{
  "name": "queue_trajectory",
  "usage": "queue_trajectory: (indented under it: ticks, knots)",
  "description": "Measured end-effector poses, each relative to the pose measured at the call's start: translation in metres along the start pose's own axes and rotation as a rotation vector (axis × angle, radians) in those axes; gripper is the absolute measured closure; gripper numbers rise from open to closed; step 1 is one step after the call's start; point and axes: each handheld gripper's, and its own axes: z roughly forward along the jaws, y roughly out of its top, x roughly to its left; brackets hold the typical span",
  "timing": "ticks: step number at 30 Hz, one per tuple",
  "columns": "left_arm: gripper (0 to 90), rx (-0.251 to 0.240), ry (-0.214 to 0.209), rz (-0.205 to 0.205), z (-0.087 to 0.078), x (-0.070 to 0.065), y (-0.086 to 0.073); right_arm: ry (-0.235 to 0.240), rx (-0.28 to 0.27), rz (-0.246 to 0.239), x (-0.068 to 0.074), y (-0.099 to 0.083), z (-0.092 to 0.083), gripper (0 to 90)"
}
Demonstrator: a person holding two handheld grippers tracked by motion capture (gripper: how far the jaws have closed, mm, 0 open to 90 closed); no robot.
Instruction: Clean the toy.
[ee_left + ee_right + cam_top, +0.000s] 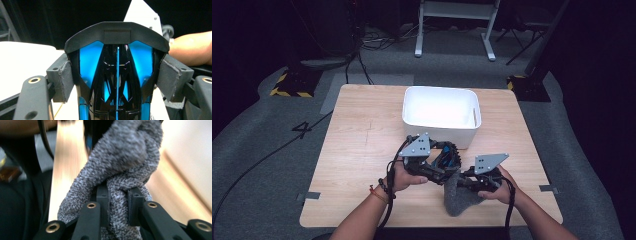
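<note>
Wooden table [362, 145] on grey carpet [257, 165]

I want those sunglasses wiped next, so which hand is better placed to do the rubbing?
Right, probably. The right gripper is shut on the grey cloth, while the left gripper clamps the black-and-blue sunglasses steady beside it.

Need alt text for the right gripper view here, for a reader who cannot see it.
The right gripper pinches a fold of grey knitted cloth between its two black jaws, and the cloth bunches up above them. Behind it lies a blurred wooden table; a dark cable hangs at the upper left.
</note>
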Motion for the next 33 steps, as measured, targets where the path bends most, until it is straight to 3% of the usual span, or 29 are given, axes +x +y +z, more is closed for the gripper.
queue_trajectory:
  ticks: [1,2,5,7,9,14,17,20,22,25,27,30,31,33]
  knots:
    - [25.2,0.003,0.006,-0.004,-0.002,0.001,0.000,-0.002,0.038,0.005,-0.002,-0.002,0.002,76.6]
    - [25.2,0.008,0.012,-0.005,-0.004,0.002,-0.001,-0.033,0.076,-0.003,-0.006,-0.005,0.004,76.5]
    - [25.2,0.046,0.053,-0.003,-0.012,0.004,-0.004,-0.070,0.135,0.042,-0.023,-0.019,-0.001,74.7]
    - [25.2,0.085,0.082,0.008,-0.019,0.005,-0.005,-0.143,0.171,0.063,-0.034,-0.031,-0.010,72.8]
    - [25.2,0.120,0.108,0.008,-0.026,0.005,-0.009,-0.166,0.180,0.097,-0.043,-0.040,-0.019,68.9]
    - [25.1,0.211,0.166,-0.006,-0.049,0.003,-0.025,-0.190,0.245,0.116,-0.057,-0.053,-0.036,43.0]
    - [25.2,0.249,0.203,-0.011,-0.060,0.003,-0.034,-0.237,0.213,0.109,-0.056,-0.049,-0.046,28.5]
    - [25.2,0.290,0.225,-0.025,-0.064,0.003,-0.044,-0.276,0.132,0.128,-0.054,-0.040,-0.058,25.0]
    - [25.1,0.313,0.237,-0.031,-0.065,0.005,-0.051,-0.287,0.038,0.146,-0.050,-0.032,-0.067,24.5]
    - [25.1,0.327,0.240,-0.049,-0.064,0.011,-0.059,-0.325,-0.030,0.136,-0.046,-0.025,-0.074,24.3]
    - [25.1,0.324,0.244,-0.065,-0.064,0.015,-0.063,-0.353,-0.056,0.134,-0.045,-0.021,-0.076,25.4]
    - [25.1,0.320,0.238,-0.067,-0.062,0.017,-0.065,-0.386,-0.078,0.139,-0.045,-0.019,-0.077,35.0]
    - [25.1,0.317,0.234,-0.068,-0.061,0.018,-0.065,-0.416,-0.077,0.149,-0.047,-0.018,-0.076,31.3]
    - [25.1,0.310,0.228,-0.072,-0.061,0.019,-0.066,-0.448,-0.089,0.176,-0.051,-0.018,-0.077,32.6]
